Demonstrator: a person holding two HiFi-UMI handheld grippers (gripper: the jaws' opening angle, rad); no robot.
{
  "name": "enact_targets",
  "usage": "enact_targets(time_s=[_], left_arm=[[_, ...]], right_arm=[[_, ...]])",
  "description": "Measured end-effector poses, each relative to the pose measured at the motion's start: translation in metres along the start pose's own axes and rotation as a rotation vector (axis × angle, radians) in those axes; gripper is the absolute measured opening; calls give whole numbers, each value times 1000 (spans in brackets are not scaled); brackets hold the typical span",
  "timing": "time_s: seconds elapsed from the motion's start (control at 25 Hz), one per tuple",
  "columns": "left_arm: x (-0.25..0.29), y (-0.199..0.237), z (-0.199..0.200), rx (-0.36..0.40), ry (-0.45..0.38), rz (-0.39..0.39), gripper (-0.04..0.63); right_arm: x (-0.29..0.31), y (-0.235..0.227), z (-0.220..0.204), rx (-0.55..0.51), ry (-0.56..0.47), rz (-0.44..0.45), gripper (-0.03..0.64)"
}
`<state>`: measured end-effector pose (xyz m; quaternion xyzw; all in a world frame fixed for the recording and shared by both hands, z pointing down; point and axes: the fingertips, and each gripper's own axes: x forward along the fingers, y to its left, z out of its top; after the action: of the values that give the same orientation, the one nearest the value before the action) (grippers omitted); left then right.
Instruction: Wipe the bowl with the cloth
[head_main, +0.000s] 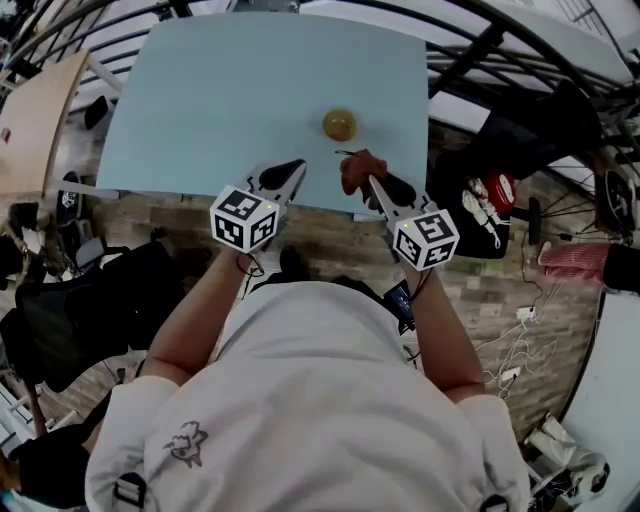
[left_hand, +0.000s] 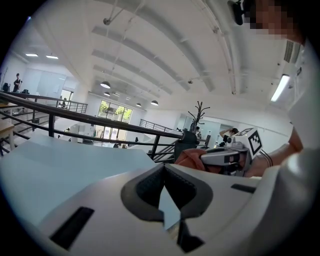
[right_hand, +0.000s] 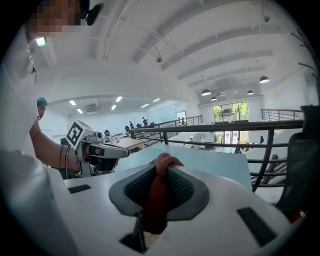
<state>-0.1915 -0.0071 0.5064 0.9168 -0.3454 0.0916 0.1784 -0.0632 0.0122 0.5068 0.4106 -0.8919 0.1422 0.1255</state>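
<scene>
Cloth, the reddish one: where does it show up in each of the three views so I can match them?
Head view: cloth at the table's near edge, right of centre, held by the right gripper.
Left gripper view: cloth right of centre, bunched at the right gripper's tip.
Right gripper view: cloth bottom centre, clamped between the jaws.
Shared landmark: the light blue table.

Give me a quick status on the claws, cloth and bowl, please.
Left claw shut, empty. Right claw shut on cloth. Bowl on table, clear of both claws. Nothing in the way.
</scene>
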Motion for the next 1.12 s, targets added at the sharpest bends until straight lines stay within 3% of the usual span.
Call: enact_targets(time_s=[0.72, 1.12], left_arm=[[-3, -125, -44, 5, -32, 120, 12], [-11, -184, -55, 19, -49, 147, 12]], right_arm=[[-120, 12, -52, -50, 9, 135, 69], [-173, 21, -67, -67, -7, 174, 67]])
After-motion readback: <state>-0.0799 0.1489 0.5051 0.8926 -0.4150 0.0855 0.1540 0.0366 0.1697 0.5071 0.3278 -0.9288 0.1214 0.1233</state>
